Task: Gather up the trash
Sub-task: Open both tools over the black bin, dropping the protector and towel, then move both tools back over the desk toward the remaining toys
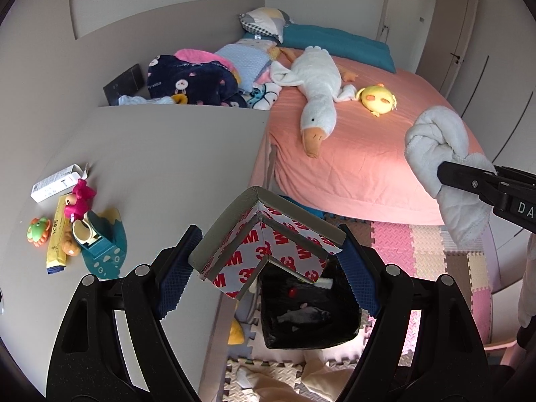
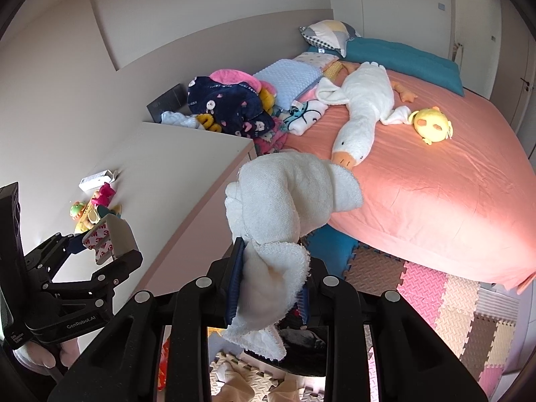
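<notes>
Both grippers grip trash: left gripper (image 1: 266, 266) the corner guard (image 1: 268, 241), right gripper (image 2: 269, 288) the cloth (image 2: 284, 197); bin (image 1: 308, 315) below awaits, neither dropped yet.

Grey 3M-backed corner guard (image 1: 264, 234) and crumpled white cloth (image 2: 284, 207), seemingly above black-lined bin (image 1: 311, 315).

Left gripper (image 1: 266, 269): matt black plastic, textured blue rubber pads (image 1: 176, 276), round metal fasteners; it holds a grey foam corner guard (image 1: 268, 234) with glossy printed paper backing. Right gripper (image 2: 268, 284) holds a white nubby terry cloth (image 2: 284, 207). Bin (image 1: 308, 315) liner is glossy black plastic, floor mat (image 1: 432, 251) embossed foam, bedsheet (image 1: 361, 154) smooth matt fabric, goose (image 1: 318, 80) soft plush.
</notes>
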